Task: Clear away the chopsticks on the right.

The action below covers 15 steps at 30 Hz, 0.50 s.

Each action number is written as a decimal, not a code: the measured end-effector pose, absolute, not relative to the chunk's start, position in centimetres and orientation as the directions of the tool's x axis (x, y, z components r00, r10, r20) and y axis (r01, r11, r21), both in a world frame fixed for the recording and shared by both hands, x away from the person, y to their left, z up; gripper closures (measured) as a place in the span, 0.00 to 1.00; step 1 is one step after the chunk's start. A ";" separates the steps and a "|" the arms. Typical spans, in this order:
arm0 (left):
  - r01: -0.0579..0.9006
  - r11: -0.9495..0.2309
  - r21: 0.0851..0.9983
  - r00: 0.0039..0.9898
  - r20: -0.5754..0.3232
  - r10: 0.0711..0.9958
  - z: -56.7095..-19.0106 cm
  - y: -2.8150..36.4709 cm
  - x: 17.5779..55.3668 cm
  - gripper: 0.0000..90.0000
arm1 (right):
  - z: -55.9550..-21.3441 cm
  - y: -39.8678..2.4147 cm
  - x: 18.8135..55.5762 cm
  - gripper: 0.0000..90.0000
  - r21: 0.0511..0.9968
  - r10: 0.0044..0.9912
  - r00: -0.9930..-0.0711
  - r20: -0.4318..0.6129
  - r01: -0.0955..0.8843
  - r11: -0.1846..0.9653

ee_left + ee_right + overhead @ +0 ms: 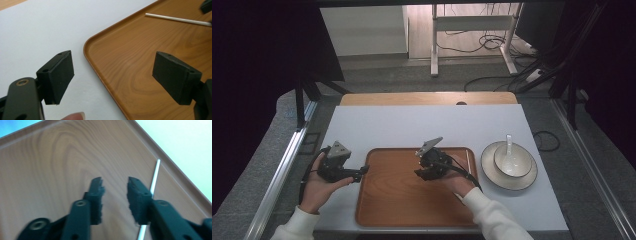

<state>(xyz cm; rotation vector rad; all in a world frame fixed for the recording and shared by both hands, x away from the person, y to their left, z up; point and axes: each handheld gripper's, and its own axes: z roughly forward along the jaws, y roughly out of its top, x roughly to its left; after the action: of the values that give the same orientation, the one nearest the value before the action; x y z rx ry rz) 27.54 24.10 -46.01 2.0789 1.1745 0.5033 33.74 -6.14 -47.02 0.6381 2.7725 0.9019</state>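
A wooden tray (397, 200) lies at the near middle of the white table (422, 125). My left gripper (362, 172) rests at the tray's left edge, held in a hand. Its jaws stand wide open (112, 57) across the tray's rounded corner (86, 47), with nothing between them. My right gripper (421, 172) hovers over the tray's middle. In its own view the jaws (115, 180) stand apart with only bare tray wood between them. A thin white stick (155, 176) lies on the tray just beside the right jaw, near the tray's right rim (468, 161), and is also in the left gripper view (175, 18).
To the right of the tray stands a grey plate (527, 180) with a bowl (519, 162) on it and a white spoon (508, 145) in the bowl. Beyond the table's far wooden edge (427, 98) are a desk frame and floor cables. Metal rails flank both sides.
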 end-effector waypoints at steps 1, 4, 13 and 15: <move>0.592 -0.354 0.724 0.516 -0.002 0.857 -46.0 24.1 27.5 0.19 | -47.2 -5.9 34.0 0.82 0.586 0.445 -0.895 -0.012 0.354 0.729; 0.594 -0.356 0.721 0.513 0.002 0.859 -46.1 24.0 27.5 0.19 | -47.7 -5.6 34.5 0.90 0.576 0.438 -0.899 -0.006 0.355 0.737; 0.603 -0.319 0.731 0.477 -0.010 0.879 -46.9 23.3 27.3 0.19 | -48.4 -6.0 35.5 1.00 0.547 0.411 -0.912 0.000 0.344 0.763; 0.596 -0.318 0.737 0.485 -0.016 0.874 -46.7 22.9 27.2 0.19 | -48.5 -6.3 35.6 1.00 0.543 0.413 -0.911 0.002 0.347 0.765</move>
<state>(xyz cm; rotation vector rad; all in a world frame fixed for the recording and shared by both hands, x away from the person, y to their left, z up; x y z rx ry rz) 27.19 22.92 -46.73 2.0382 1.2095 0.5133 35.55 -6.29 -48.46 0.6139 2.8397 0.8387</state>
